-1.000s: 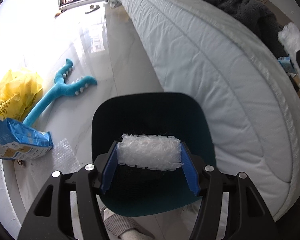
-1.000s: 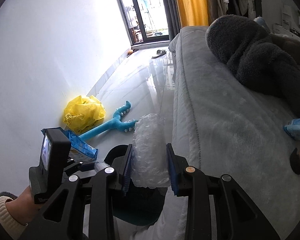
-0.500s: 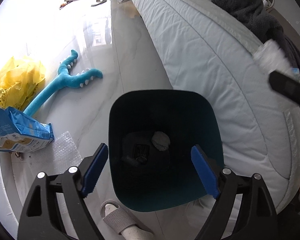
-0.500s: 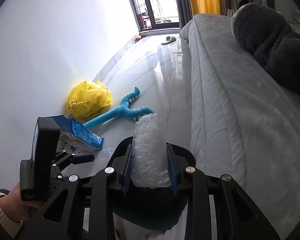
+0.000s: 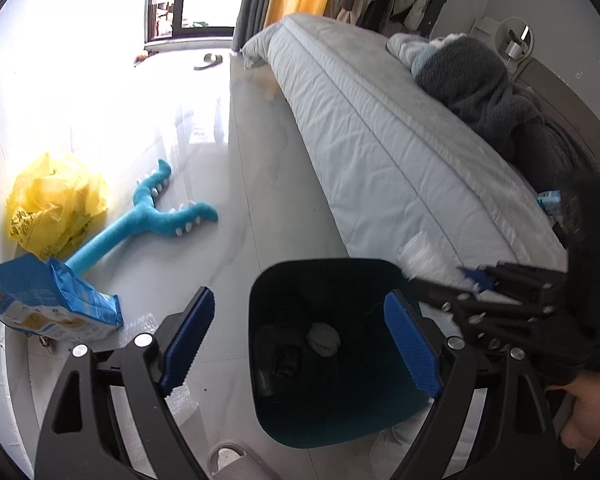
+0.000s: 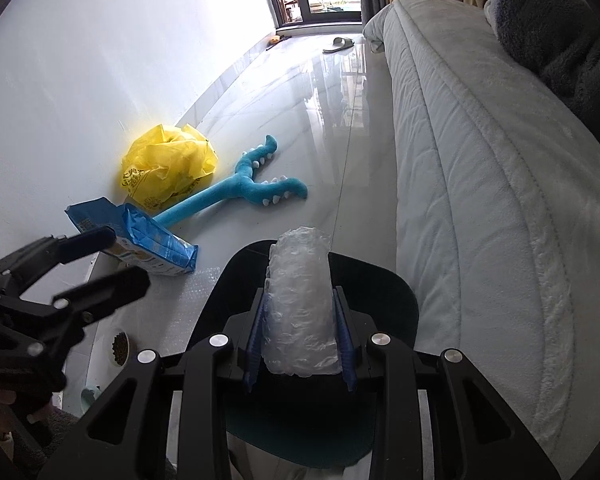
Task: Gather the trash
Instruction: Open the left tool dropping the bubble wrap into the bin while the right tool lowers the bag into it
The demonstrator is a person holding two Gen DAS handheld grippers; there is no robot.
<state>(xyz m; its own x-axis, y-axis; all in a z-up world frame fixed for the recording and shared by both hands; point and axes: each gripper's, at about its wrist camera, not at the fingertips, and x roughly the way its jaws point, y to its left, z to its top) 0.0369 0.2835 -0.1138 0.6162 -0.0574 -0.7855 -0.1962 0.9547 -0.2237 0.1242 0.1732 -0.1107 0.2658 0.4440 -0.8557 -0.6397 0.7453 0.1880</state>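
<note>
My left gripper (image 5: 296,312) hangs open over the dark teal bin (image 5: 340,432), nothing between its blue pads (image 5: 412,344). A whitish wad (image 5: 322,338) and dark scraps lie on the bin's bottom. My right gripper (image 6: 300,312) is shut on a roll of bubble wrap (image 6: 300,256) above the bin's (image 6: 396,292) near rim. In the left wrist view that roll (image 5: 424,258) shows at the bin's right edge, next to the bed. A yellow plastic bag (image 5: 56,208), a blue packet (image 5: 48,300) and a flat bubble wrap sheet (image 5: 140,324) lie on the floor to the left.
A bed (image 5: 380,140) with a grey blanket (image 5: 480,92) runs along the right of the bin. A teal plush toy (image 5: 156,216) lies on the glossy floor. A slipper (image 5: 228,460) sits in front of the bin. A pet food bowl (image 6: 120,346) stands near the wall.
The left jaws opened and the bubble wrap roll they held is gone from them; that gripper then rose and tilted up. The right gripper came down over the bin with its roll.
</note>
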